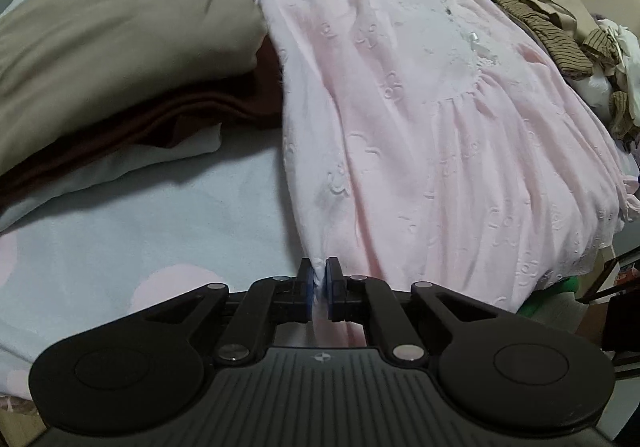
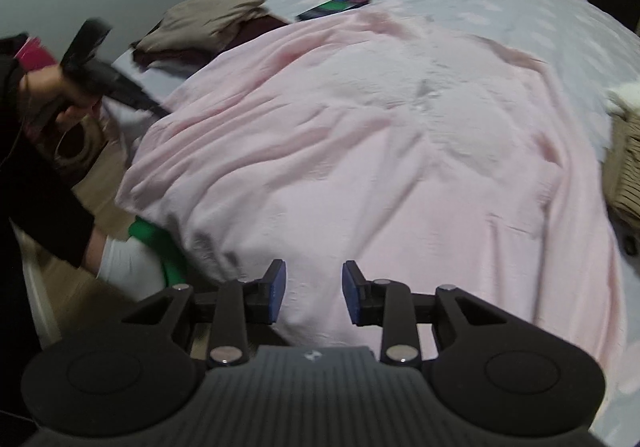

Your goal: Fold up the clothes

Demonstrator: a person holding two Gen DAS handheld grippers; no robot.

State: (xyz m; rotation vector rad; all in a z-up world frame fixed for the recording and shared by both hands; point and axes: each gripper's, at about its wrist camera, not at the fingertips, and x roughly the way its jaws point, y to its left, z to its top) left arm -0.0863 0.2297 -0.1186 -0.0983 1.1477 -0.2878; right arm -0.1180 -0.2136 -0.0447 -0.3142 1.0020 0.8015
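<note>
Two grippers here: left gripper (image 1: 319, 279) is pinching just a sliver of the pale pink embossed cotton nightdress's (image 1: 420, 119) hem; right gripper (image 2: 314, 293) gapes wide, holding nothing. Thin pinch like that could slip out on a tug; dragging the cloth might also bump the folded tan and maroon pile (image 1: 120, 59) just beside it.

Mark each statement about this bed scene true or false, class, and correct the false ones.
1. The left gripper is shut on the pink dress. True.
2. The right gripper grips the dress. False: its jaws stand open above it.
3. A phone lies on the bed beyond the dress. True.
4. The tan folded garment lies under a dark red one. False: it lies on top.
</note>
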